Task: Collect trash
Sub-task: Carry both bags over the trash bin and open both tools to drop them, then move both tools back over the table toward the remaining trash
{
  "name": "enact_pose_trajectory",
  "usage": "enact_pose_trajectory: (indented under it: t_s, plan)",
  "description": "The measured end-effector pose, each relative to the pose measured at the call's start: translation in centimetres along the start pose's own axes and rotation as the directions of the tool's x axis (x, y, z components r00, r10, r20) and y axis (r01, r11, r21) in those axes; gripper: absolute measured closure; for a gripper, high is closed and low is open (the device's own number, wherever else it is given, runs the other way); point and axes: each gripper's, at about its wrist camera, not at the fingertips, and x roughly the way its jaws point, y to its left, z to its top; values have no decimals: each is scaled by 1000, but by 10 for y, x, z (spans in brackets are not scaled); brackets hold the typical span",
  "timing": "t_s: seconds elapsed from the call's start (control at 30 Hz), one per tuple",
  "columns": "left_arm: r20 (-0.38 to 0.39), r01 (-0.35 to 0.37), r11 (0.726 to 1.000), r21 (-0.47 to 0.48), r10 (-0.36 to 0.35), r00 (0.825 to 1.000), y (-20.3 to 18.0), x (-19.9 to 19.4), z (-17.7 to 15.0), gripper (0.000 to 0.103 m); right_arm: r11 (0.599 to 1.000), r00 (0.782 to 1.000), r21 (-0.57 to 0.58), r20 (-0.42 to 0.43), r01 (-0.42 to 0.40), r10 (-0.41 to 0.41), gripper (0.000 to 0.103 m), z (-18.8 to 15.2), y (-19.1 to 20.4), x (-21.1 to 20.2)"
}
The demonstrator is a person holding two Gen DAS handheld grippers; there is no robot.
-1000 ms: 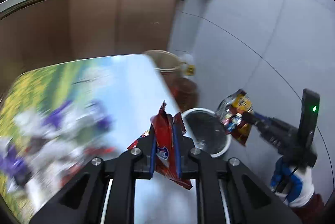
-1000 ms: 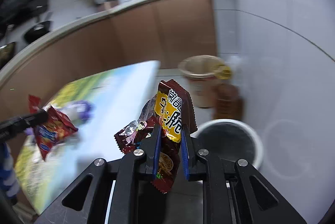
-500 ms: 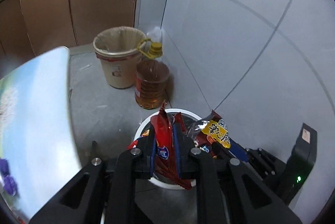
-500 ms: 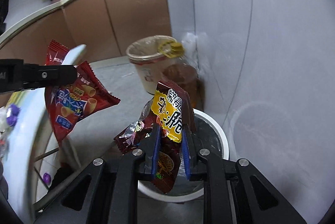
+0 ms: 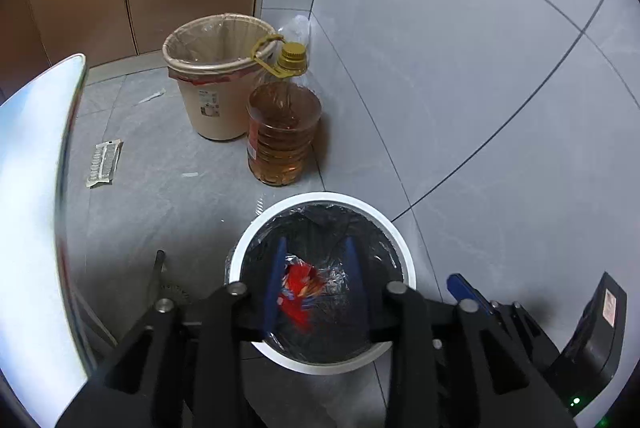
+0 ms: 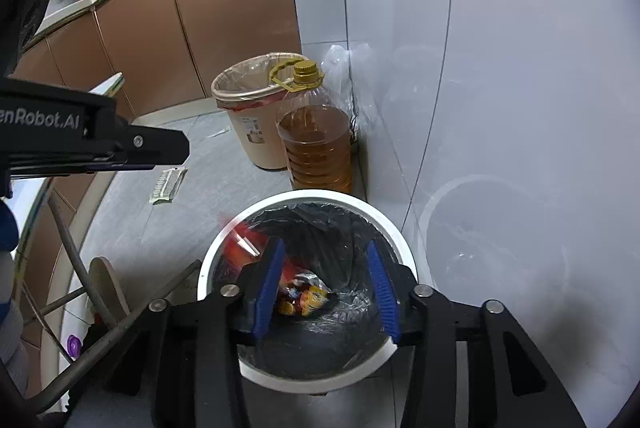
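Lowest in the left wrist view, the left hand-held gripper hangs with its blue-padded jaws spread wide and empty above a white-rimmed trash bin lined with a black bag. A red snack wrapper, blurred, sits between the jaws down inside the bin. At the lower right edge the right hand-held gripper shows only one blue pad.

In the right wrist view, the right hand-held gripper is likewise spread and empty over the same bin. A yellow-and-red wrapper lies at the bottom of the bag, and a blurred red wrapper shows at the bin's left rim. The left hand-held gripper's body crosses the left side, printed with partly cut-off white lettering ending "enRobot.AI".

The bin stands on grey floor tiles, close to a white tiled wall on the right. Bare floor lies to its left, where a pale surface edge curves past and a flat wrapper lies. Beyond the bin stand an amber oil jug with a yellow cap and, touching it, a beige lined bin whose small label is unreadable. Brown cabinets fill the upper left.
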Motion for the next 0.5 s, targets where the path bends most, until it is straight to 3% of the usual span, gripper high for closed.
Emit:
enact_pose_trajectory:
  t_s: [0.27,0.5]
  plan:
    - [124,-14,1000,-20,16,992,8,-62,-10,69,999,998,2,49,-35,35,50,2,18,-46]
    - [295,-80,995,-64,96,951,27,-150,-37,69,993,985,-56,137,-100,107,46,11,50,-105]
